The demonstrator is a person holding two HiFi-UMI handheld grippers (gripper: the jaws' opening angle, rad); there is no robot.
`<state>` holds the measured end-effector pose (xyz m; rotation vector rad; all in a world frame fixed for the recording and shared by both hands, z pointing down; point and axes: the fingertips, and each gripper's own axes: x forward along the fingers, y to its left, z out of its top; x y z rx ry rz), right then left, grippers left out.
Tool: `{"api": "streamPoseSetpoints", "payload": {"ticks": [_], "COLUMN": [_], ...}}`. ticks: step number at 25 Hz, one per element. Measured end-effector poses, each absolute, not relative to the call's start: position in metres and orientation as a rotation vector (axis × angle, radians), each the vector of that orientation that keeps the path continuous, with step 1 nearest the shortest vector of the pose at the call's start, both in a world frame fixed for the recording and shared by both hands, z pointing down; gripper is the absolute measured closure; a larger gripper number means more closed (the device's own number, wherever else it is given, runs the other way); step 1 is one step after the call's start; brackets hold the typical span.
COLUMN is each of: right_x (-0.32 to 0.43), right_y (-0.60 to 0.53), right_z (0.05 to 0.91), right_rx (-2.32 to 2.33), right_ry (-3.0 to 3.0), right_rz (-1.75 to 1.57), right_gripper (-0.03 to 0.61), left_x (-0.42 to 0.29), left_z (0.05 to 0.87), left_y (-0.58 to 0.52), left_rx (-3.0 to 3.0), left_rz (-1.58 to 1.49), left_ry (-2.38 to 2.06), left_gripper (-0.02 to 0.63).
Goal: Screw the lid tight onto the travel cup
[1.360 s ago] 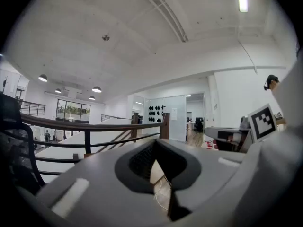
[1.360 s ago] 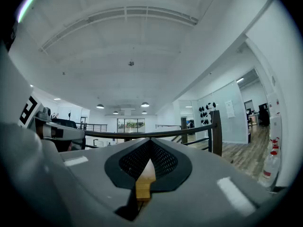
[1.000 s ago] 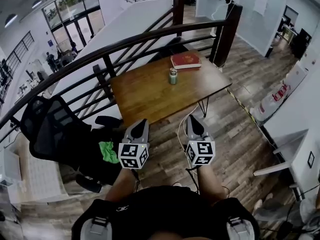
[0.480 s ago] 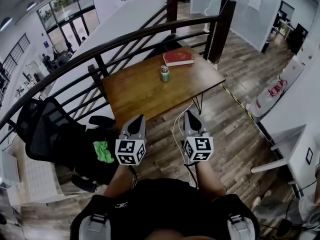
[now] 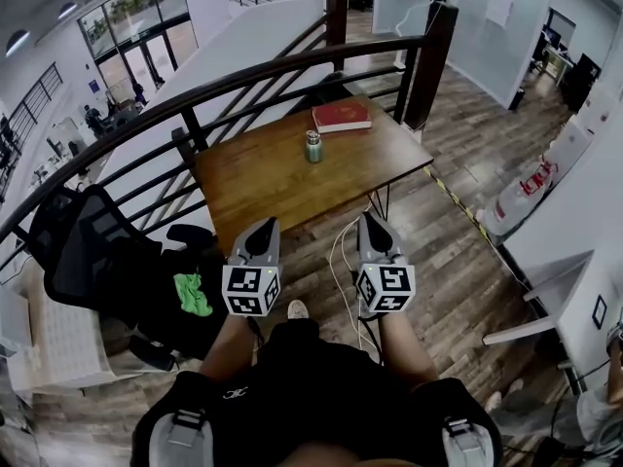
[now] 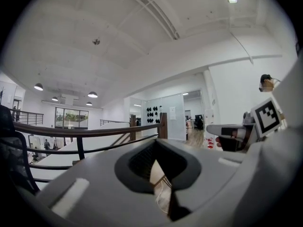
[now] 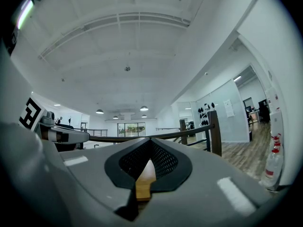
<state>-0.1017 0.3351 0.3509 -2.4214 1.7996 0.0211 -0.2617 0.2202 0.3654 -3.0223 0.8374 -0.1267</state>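
A small green travel cup (image 5: 313, 146) with a metal lid stands upright near the middle of a wooden table (image 5: 263, 183), far ahead of me in the head view. My left gripper (image 5: 261, 230) and right gripper (image 5: 372, 228) hang side by side over the floor, short of the table's near edge, both shut and holding nothing. In the left gripper view my left gripper (image 6: 158, 174) shows closed jaws with a sliver of table and cable between them. In the right gripper view my right gripper (image 7: 147, 167) is shut too, pointing level at the table edge. The cup is not seen in either gripper view.
A red book (image 5: 342, 117) lies at the table's far end. A dark curved railing (image 5: 243, 81) runs behind the table. A black office chair (image 5: 88, 251) with a green cloth (image 5: 193, 295) stands at the left. A white cable (image 5: 343, 261) trails on the wooden floor.
The view has shifted: table and cup sit slightly farther left and up in the frame. Both grippers stay shut and side by side, a shoe now shows below them.
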Motion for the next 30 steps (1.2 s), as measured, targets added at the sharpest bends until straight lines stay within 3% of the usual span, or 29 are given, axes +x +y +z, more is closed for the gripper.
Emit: {"api": "streamPoseSetpoints", "payload": {"ticks": [16, 30], "right_x": [-0.034, 0.072], "right_y": [0.272, 0.090], "right_z": [0.366, 0.368], "right_rx": [-2.432, -2.451], "right_ry": [1.815, 1.837], "right_rz": [0.019, 0.002], "right_gripper": [0.577, 0.577], "left_x": [-0.188, -0.085], "left_z": [0.386, 0.393], "left_y": [0.159, -0.020], "left_rx": [-3.047, -3.083], "left_rz": [-0.143, -0.144], "left_ry": [0.830, 0.834], "left_gripper": [0.561, 0.561]}}
